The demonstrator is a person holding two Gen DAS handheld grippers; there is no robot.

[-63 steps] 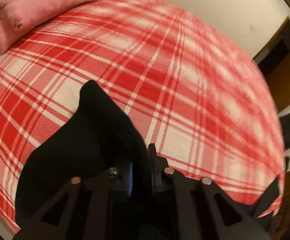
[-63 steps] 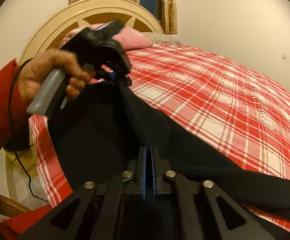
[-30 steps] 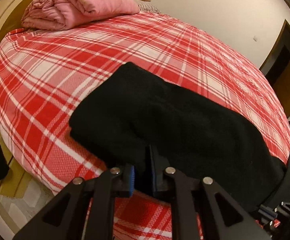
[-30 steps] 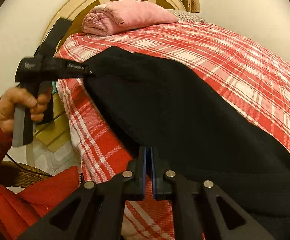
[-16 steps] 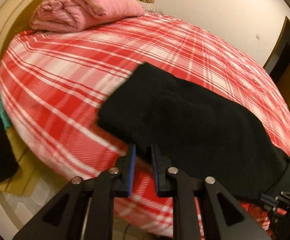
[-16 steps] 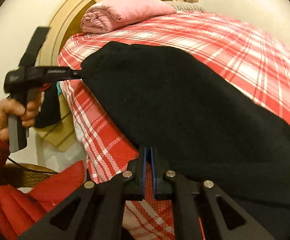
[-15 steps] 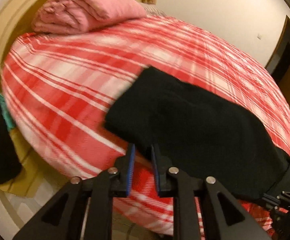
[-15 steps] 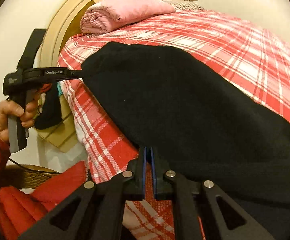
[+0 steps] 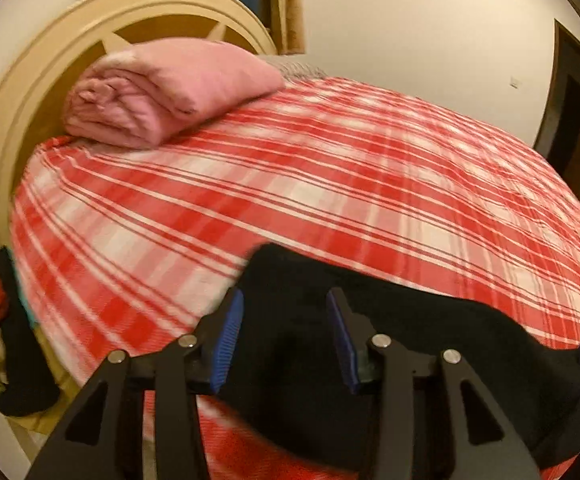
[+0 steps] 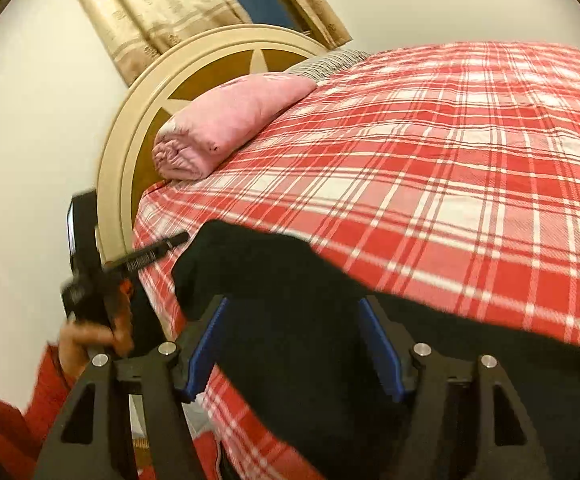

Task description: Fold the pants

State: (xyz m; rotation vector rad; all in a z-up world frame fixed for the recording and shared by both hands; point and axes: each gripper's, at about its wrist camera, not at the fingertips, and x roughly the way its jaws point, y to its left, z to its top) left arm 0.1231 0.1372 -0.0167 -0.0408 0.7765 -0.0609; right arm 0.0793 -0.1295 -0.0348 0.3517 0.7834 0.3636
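While black pants (image 9: 390, 360) lie folded along the near edge of a bed, on its red-and-white plaid bedspread (image 9: 330, 184), the left gripper (image 9: 286, 336) hangs just above the cloth with its blue-padded jaws wide, holding nothing; the right gripper (image 10: 294, 344) is likewise spread wide over the pants (image 10: 330, 340); a folded pink blanket (image 10: 226, 124) rests against the cream headboard (image 10: 130, 148); gold curtains (image 10: 154, 4) hang behind.
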